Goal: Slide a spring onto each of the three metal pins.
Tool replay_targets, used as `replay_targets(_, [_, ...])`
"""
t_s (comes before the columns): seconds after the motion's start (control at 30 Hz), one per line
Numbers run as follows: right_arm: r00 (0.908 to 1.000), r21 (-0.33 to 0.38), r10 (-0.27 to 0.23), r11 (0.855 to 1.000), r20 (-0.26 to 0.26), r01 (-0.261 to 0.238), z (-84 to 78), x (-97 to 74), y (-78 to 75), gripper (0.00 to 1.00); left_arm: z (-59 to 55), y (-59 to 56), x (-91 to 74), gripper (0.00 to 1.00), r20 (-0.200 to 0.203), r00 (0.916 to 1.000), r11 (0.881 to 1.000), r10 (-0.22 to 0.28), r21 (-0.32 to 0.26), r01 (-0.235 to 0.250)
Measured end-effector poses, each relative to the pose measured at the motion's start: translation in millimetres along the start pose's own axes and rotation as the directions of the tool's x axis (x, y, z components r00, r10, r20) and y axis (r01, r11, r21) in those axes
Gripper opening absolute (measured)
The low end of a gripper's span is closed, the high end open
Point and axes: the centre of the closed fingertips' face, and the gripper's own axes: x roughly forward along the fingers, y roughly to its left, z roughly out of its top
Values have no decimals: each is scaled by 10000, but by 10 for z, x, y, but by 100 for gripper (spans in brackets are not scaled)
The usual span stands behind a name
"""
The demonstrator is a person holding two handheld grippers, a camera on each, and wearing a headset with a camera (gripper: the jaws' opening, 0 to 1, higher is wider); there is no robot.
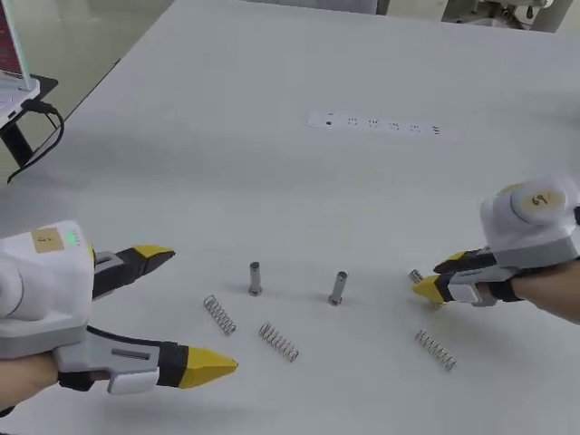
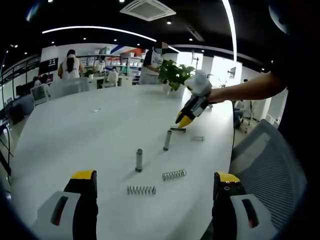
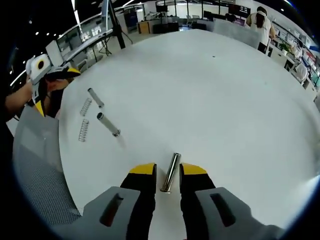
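Note:
Two metal pins stand upright on the white table [image 1: 272, 181]: a left pin [image 1: 255, 278] [image 2: 139, 160] and a middle pin [image 1: 338, 287] [image 2: 167, 140]. A third pin [image 1: 415, 275] [image 3: 170, 172] [image 2: 177, 129] lies flat. My right gripper [image 1: 426, 283] [image 3: 167, 169] straddles it, its jaws a narrow gap apart with table showing on both sides of the pin. Three springs lie loose: one [image 1: 218, 314], one [image 1: 278, 342] and one [image 1: 435, 349] below the right gripper. At the near left my left gripper [image 1: 186, 308] [image 2: 155, 176] is wide open, holding nothing, facing the pins.
A white power strip [image 1: 372, 122] lies farther back on the table. A laptop [image 1: 14, 72] on a stand with a black cable sits off the table's left edge. In the left gripper view, people and a plant [image 2: 175, 75] are beyond the table.

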Motion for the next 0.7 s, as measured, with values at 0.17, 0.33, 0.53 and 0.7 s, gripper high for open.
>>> replay_targets(0.17, [9999,552,62,9985,-119,-56,32,47,-30,17,-19,33,-40,94,62,9999,9998,114,-149,-113])
replay_targets(0.33, [9992,552,78,9985,-385,-57,13,108,-31,17,-75,33,-63,93,-53,9999,9997,143,-184,-143])
replay_targets(0.53, [9980,969,75,9953,-634,-13,29,146,-54,13,-92,63,-79,92,10,9997,9990,252,-364,-251])
replay_targets(0.7, [9941,1111,-34,9937,-1083,155,-7,170,-96,9,-105,70,-87,92,-31,9996,9990,281,-334,-282])
